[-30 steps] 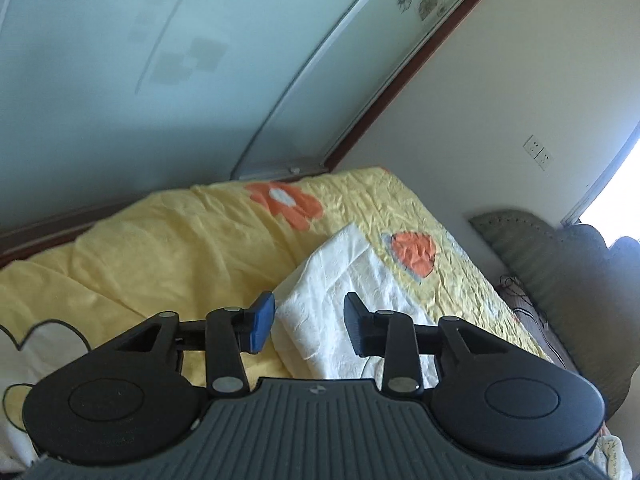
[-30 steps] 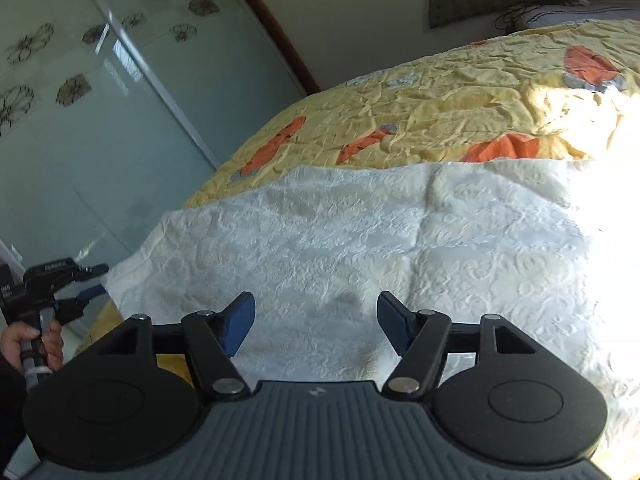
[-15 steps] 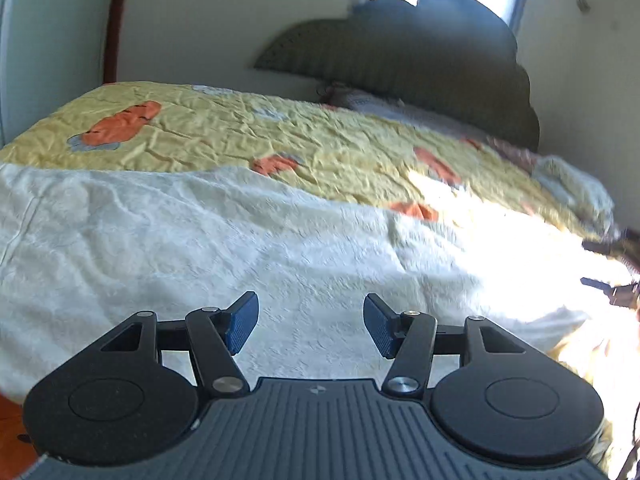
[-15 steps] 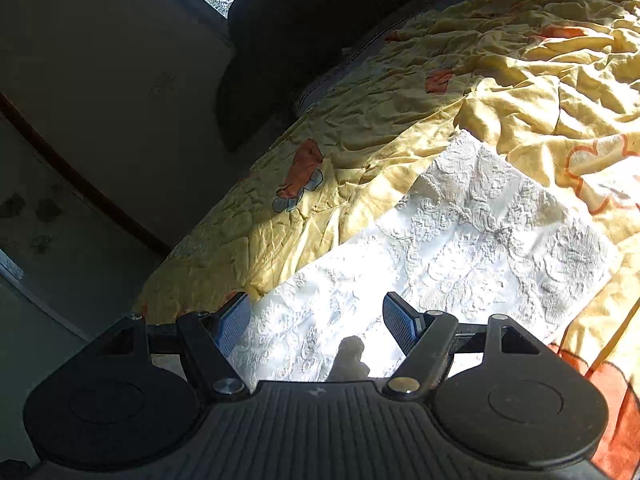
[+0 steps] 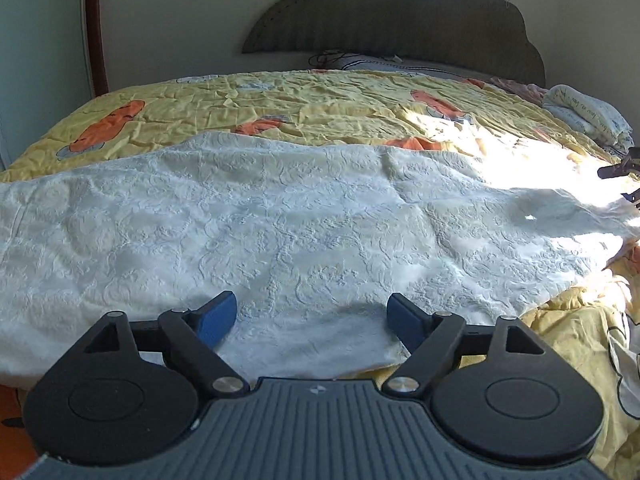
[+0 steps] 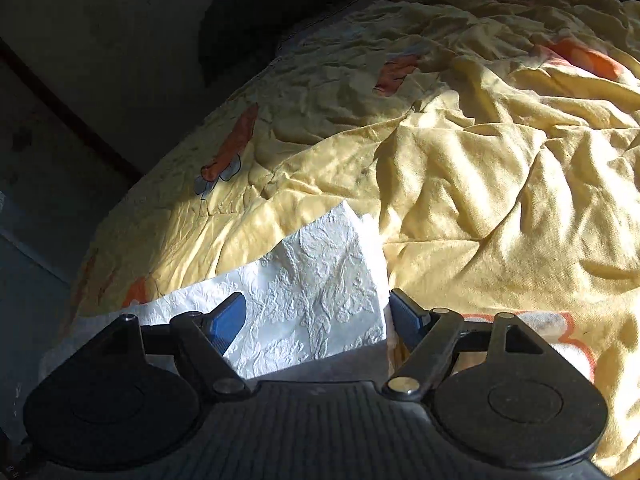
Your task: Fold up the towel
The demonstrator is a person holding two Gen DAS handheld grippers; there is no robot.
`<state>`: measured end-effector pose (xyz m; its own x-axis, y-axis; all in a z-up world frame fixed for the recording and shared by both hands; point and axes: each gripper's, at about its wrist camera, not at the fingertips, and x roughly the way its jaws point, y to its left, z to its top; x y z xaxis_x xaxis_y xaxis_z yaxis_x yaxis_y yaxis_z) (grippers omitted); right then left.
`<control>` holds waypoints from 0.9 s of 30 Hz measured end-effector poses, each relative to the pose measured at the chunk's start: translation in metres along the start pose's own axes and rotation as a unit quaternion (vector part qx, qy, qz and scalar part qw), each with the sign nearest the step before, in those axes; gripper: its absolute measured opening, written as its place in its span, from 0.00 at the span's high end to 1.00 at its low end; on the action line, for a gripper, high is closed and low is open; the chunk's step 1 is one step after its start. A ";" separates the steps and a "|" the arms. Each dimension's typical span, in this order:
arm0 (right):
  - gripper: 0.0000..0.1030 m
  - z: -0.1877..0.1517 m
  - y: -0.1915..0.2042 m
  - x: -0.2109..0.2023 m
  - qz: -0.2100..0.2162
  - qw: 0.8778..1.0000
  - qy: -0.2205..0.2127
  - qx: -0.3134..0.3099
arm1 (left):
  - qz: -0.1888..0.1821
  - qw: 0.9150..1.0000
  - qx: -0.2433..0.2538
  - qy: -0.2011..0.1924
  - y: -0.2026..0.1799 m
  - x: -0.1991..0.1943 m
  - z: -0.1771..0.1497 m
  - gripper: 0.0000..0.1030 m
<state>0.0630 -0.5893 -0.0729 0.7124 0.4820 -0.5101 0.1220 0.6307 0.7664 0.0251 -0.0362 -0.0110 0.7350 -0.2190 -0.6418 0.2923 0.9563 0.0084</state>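
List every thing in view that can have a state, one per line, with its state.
white towel: spread flat on the bed, one corner lying by the right gripper.
yellow bedspread: laid over the bed, wrinkled.
left gripper: fingers opening, apart over the towel's near edge, not pressing it.
right gripper: fingers opening, towel corner between them, not pinched.
rolled cloth: bundled at the bed's far right.

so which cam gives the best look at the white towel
The left wrist view: the white towel lies spread across the yellow quilt, nearly its whole width in frame. The right wrist view shows only one corner of it, sunlit, between the opening fingers of the right gripper, which do not press it.
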 end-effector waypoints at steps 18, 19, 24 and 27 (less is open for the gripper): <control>0.91 0.000 0.049 0.017 -0.003 0.990 0.055 -0.131 | 0.008 1.000 0.001 -0.005 -0.003 0.006 -0.004 0.01; 0.91 -0.002 0.040 0.027 -0.018 0.990 0.073 -0.119 | 0.008 1.000 0.001 -0.005 -0.003 0.007 -0.004 0.01; 0.88 -0.016 0.018 0.023 0.011 0.997 0.047 -0.064 | 0.008 1.000 0.003 -0.004 -0.003 0.007 -0.003 0.01; 0.73 -0.021 -0.011 0.010 0.063 0.997 0.030 0.028 | 0.007 1.000 0.002 -0.004 -0.003 0.007 -0.004 0.01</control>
<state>0.0548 -0.5785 -0.0943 0.6815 0.5926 -0.4293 0.0742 0.5278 0.8462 0.0275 -0.0399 -0.0186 0.7440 -0.2078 -0.6351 0.2853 0.9582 0.0207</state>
